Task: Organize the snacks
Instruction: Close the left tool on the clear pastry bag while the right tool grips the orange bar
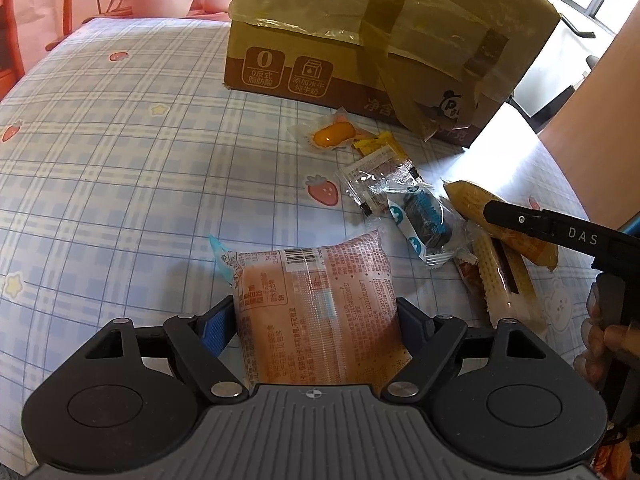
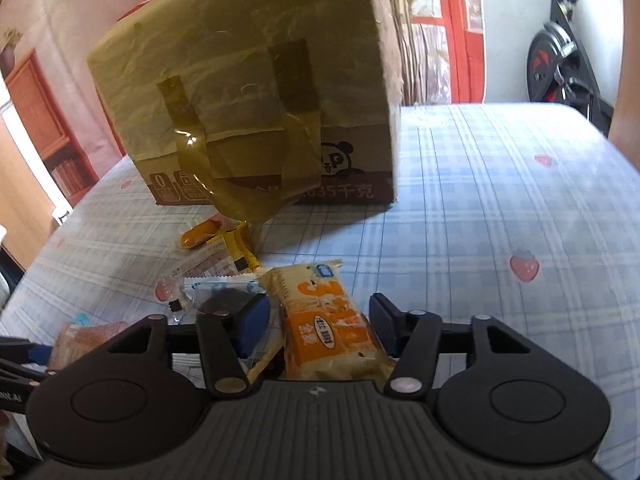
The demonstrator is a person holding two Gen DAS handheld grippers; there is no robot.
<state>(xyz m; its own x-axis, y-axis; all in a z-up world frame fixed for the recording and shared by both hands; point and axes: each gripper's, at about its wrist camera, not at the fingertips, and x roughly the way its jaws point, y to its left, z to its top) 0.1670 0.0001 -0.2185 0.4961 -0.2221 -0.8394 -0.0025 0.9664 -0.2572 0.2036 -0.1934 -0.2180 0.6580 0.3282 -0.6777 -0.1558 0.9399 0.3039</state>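
A pink snack packet (image 1: pixel 320 320) lies lengthwise between the fingers of my left gripper (image 1: pixel 316 308), and both pads press its sides, just above the checked tablecloth (image 1: pixel 120 160). An orange-and-white snack packet (image 2: pixel 324 320) lies between the fingers of my right gripper (image 2: pixel 319 306). The jaws stand narrow around it, with a thin gap showing at the left pad. In the left wrist view one right finger (image 1: pixel 516 220) reaches over that orange packet (image 1: pixel 472 200). It tops a small pile of loose snacks.
A taped cardboard carton (image 1: pixel 360 40) stands at the back of the table. In front of it lie a yellow cake packet (image 1: pixel 332 134), a clear wrapper (image 1: pixel 372 184), a blue cookie packet (image 1: pixel 424 224) and a wafer packet (image 1: pixel 496 276). A person's hand (image 1: pixel 604 344) is at the right.
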